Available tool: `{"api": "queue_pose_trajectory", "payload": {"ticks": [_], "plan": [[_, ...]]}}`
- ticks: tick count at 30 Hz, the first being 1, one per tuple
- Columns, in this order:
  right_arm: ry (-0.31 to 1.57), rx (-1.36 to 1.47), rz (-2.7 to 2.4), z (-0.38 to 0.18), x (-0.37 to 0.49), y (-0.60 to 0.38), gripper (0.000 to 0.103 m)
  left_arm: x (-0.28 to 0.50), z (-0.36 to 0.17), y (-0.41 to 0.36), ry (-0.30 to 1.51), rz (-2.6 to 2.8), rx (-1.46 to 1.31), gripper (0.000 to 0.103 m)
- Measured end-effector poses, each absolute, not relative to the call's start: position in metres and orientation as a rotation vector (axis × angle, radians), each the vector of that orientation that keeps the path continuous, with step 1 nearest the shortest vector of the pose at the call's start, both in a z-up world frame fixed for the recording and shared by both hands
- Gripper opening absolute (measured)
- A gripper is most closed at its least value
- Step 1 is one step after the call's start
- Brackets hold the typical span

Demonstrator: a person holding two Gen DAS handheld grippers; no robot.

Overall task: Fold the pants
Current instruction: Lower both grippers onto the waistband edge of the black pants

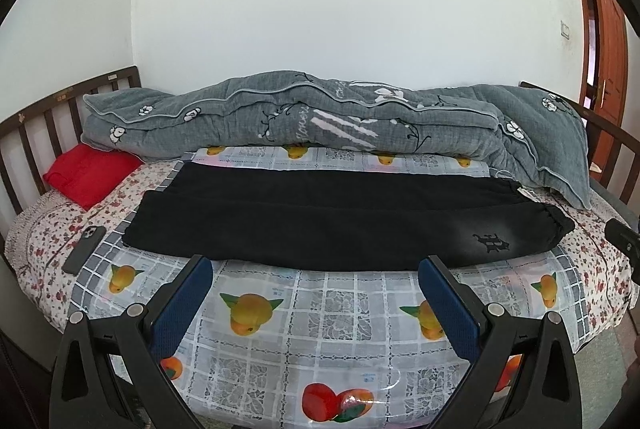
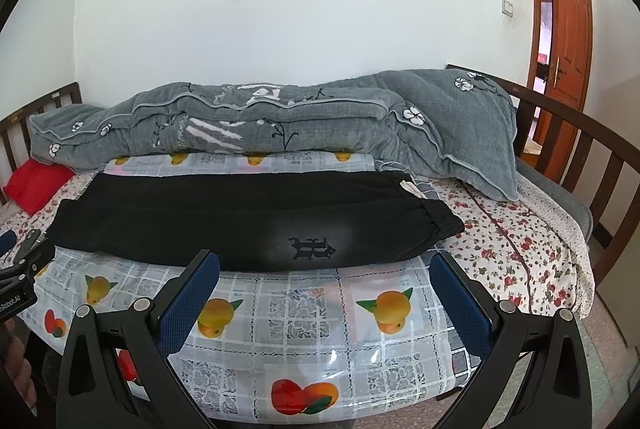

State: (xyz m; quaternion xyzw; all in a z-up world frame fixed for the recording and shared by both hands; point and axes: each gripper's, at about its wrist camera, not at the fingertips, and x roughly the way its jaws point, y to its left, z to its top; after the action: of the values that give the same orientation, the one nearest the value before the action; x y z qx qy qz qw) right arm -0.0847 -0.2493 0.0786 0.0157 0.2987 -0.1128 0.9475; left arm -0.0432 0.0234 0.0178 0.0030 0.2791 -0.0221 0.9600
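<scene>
Black pants lie flat across the bed on a fruit-print plastic sheet, legs side by side running left, elastic waistband at the right. A dark emblem marks the near leg by the waistband. My left gripper hovers open in front of the pants' near edge, nothing between its blue pads. My right gripper is open too, just short of the pants near the emblem, holding nothing. The left gripper's body shows at the left edge of the right wrist view.
A rumpled grey quilt lies along the wall behind the pants. A red pillow and a dark phone sit at the left. Wooden bed rails stand at both ends. An orange door stands at the right.
</scene>
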Motion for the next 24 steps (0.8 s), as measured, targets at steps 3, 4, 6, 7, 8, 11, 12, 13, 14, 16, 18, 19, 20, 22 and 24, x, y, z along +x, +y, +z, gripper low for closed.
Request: {"api": "queue_pose_trajectory", "payload": {"ticks": [3,4,6,7,8,11,12,13,14,16,18,19,20,22,24], "plan": [[0.606,0.041,-0.227,0.073,-0.081,-0.251,0.103,-0.039,0.01,0.03,0.574,-0.053,-0.019,0.103],[0.604,0.038,-0.229,0.07,-0.079,-0.252,0.103,-0.037,0.007,0.032,0.58,-0.042,-0.026,0.103],[0.61,0.023,-0.243,0.063,-0.073,-0.256,0.103,-0.032,-0.002,0.04,0.597,-0.033,-0.039,0.103],[0.619,0.016,-0.252,0.059,-0.07,-0.258,0.103,-0.028,-0.008,0.045,0.61,-0.029,-0.047,0.103],[0.635,0.007,-0.271,0.052,-0.064,-0.262,0.103,-0.024,-0.013,0.049,0.626,-0.024,-0.052,0.103],[0.662,0.016,-0.3,0.037,-0.053,-0.278,0.103,-0.008,-0.033,0.068,0.685,0.003,-0.083,0.103],[0.671,0.025,-0.294,0.032,-0.05,-0.283,0.103,-0.004,-0.04,0.076,0.694,0.001,-0.104,0.103],[0.682,0.034,-0.289,0.027,-0.047,-0.288,0.103,0.0,-0.046,0.083,0.704,-0.001,-0.123,0.103],[0.693,0.037,-0.29,0.019,-0.043,-0.296,0.103,0.004,-0.052,0.091,0.719,-0.005,-0.145,0.103],[0.704,0.03,-0.308,0.008,-0.039,-0.305,0.103,0.014,-0.067,0.105,0.759,-0.007,-0.19,0.101],[0.718,0.013,-0.333,-0.006,-0.034,-0.315,0.103,0.023,-0.085,0.119,0.8,0.002,-0.231,0.1],[0.726,0.015,-0.344,-0.013,-0.032,-0.32,0.103,0.027,-0.092,0.125,0.816,0.007,-0.246,0.098],[0.741,0.025,-0.344,-0.021,-0.029,-0.327,0.103,0.032,-0.101,0.132,0.835,0.009,-0.263,0.098],[0.753,0.044,-0.344,-0.031,-0.027,-0.336,0.103,0.036,-0.113,0.139,0.847,0.026,-0.278,0.098],[0.761,0.056,-0.341,-0.043,-0.025,-0.343,0.103,0.042,-0.127,0.148,0.853,0.042,-0.286,0.098]]}}
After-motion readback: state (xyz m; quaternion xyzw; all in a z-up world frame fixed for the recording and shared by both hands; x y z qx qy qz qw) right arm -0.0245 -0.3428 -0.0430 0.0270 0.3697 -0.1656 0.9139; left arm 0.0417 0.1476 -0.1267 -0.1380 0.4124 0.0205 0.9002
